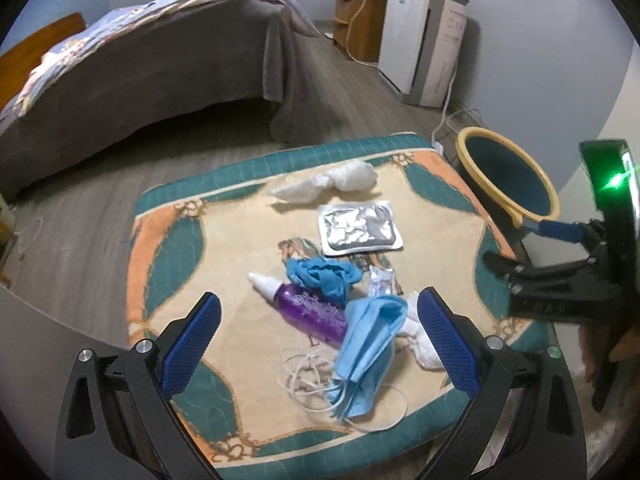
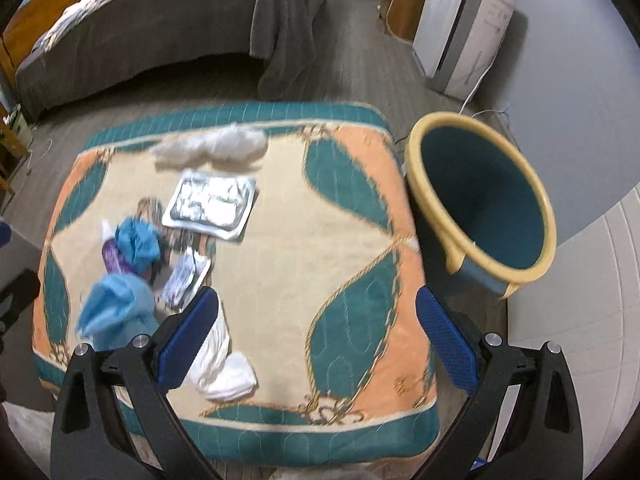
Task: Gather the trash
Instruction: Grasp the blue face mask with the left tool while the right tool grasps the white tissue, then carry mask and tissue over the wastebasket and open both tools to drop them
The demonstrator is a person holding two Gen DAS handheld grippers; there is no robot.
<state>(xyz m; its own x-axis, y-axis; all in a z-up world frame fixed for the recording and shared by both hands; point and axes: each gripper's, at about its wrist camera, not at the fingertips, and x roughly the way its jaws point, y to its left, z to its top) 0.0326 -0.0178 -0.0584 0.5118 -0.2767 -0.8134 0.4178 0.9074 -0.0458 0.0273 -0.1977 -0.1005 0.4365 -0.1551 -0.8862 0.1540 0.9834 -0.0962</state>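
Observation:
Trash lies on a quilted table cover (image 1: 168, 264) (image 2: 280, 264). A blue face mask (image 1: 368, 344) (image 2: 116, 312), a purple bottle (image 1: 312, 312), a crumpled blue glove (image 1: 320, 276) (image 2: 138, 242), a silver foil tray (image 1: 358, 228) (image 2: 210, 204), a small clear wrapper (image 1: 382, 282) (image 2: 182, 276) and white tissues (image 1: 332, 182) (image 2: 224, 368) are spread on it. A teal bin with a yellow rim (image 1: 508, 176) (image 2: 484, 196) stands right of the table. My left gripper (image 1: 320, 344) is open above the mask. My right gripper (image 2: 316, 340) is open above the table's near right part, empty.
A bed with a grey cover (image 1: 152, 60) stands behind the table. A white appliance (image 1: 420, 40) and a wooden cabinet (image 1: 360, 24) stand against the far wall, with cables on the floor. The right gripper's body (image 1: 568, 280) shows at the right of the left wrist view.

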